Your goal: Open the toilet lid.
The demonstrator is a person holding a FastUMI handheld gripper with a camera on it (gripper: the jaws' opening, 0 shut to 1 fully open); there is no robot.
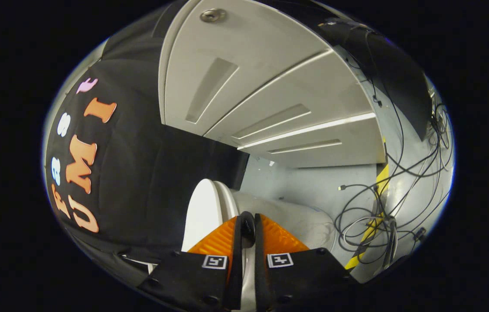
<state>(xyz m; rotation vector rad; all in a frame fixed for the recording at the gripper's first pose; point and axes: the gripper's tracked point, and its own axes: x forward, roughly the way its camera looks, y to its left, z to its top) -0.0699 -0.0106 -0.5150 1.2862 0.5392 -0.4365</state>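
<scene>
Camera placement: tool-mounted fisheye.
Rides on the tool point(246, 225), facing forward along its fingers, very near the toilet lid point(203, 212).

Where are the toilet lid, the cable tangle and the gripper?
toilet lid point(203, 212): gripper view, its flat white face.
cable tangle point(370, 221): gripper view, looped wires on the floor.
gripper point(246, 227): gripper view, between fingertips pinching the lid's edge.

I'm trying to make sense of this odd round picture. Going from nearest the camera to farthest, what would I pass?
The gripper, its jaws nearly closed on the raised toilet lid's edge → toilet lid → toilet body → tangle of cables on the floor → grey wall panels.
</scene>
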